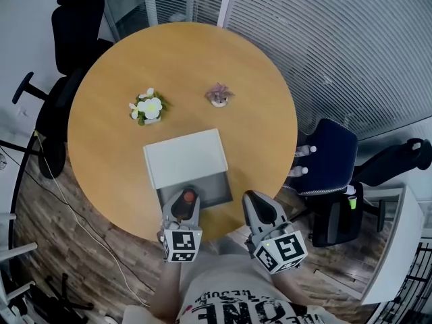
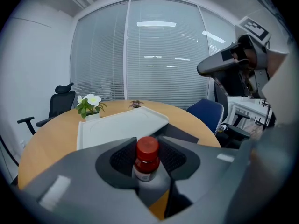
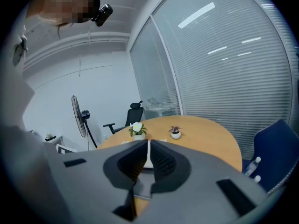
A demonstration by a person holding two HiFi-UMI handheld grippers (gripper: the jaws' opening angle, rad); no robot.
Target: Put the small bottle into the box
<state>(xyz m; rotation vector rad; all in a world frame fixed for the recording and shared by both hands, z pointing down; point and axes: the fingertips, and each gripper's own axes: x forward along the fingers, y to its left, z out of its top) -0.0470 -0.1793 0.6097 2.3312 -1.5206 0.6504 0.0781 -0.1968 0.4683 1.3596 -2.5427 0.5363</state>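
A small bottle (image 1: 190, 197) with a red cap stands upright between the jaws of my left gripper (image 1: 189, 193), which is shut on it, at the near edge of the round wooden table (image 1: 108, 160). In the left gripper view the bottle (image 2: 147, 158) fills the gap of that gripper (image 2: 147, 146). Just beyond it lies the box (image 1: 210, 189), grey inside, its white lid (image 1: 185, 155) open and lying flat behind; the lid (image 2: 117, 125) reaches toward the flowers. My right gripper (image 1: 253, 196) hangs at the table's near right edge, jaws together with nothing held (image 3: 148, 155).
A pot of white flowers (image 1: 148, 106) and a small potted plant (image 1: 219, 96) stand on the far half of the table. A blue chair (image 1: 327, 154) is at the right, black chairs (image 1: 74, 19) at the left. A standing fan (image 3: 77, 111) is by the wall.
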